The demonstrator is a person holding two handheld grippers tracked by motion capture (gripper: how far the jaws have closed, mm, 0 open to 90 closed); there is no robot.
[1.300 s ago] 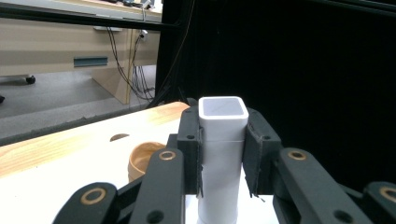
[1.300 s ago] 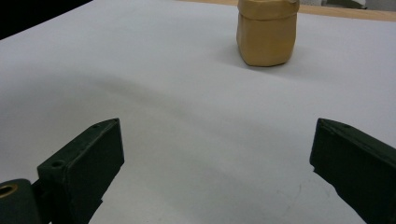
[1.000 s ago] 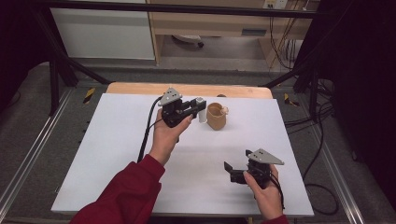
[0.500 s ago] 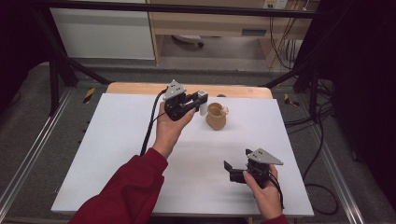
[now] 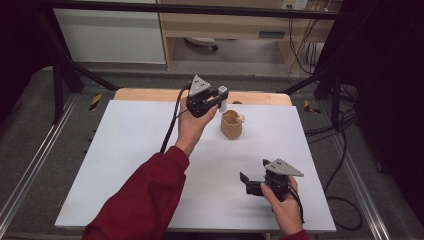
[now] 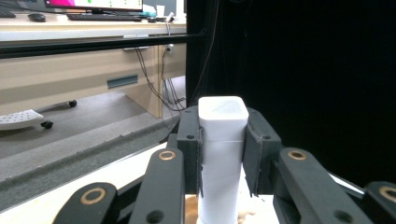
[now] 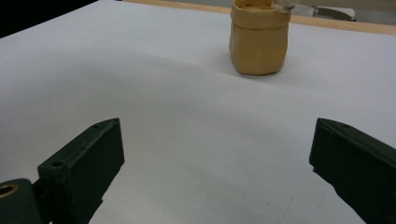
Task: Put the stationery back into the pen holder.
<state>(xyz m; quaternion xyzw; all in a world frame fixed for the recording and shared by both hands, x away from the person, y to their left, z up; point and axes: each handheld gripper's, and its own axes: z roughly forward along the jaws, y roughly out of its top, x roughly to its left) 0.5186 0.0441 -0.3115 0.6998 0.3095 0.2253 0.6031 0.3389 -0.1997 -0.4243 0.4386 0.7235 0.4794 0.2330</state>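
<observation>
A white squarish bottle [image 6: 223,154] stands upright between the jaws of my left gripper [image 6: 223,140], and both pads press on its sides. In the high view that left gripper [image 5: 220,97] holds the white bottle [image 5: 223,95] over the table's far edge, just behind and left of a tan pouch [image 5: 231,125]. The tan pouch [image 7: 259,39] stands upright with something white [image 7: 283,5] poking out of its top. My right gripper [image 5: 246,183] rests near the front right of the table. Its jaws are wide apart and nothing lies between them [image 7: 224,158].
The white tabletop [image 5: 125,150] has a wooden strip [image 5: 150,94] along its far edge. Black frame bars [image 5: 65,75] flank the table and cables [image 5: 340,130] hang at the right. A desk with a wheeled base [image 6: 23,119] stands beyond.
My left gripper has carried the white bottle away from me toward the far edge, and it is now behind the pouch. The right gripper has stayed put.
</observation>
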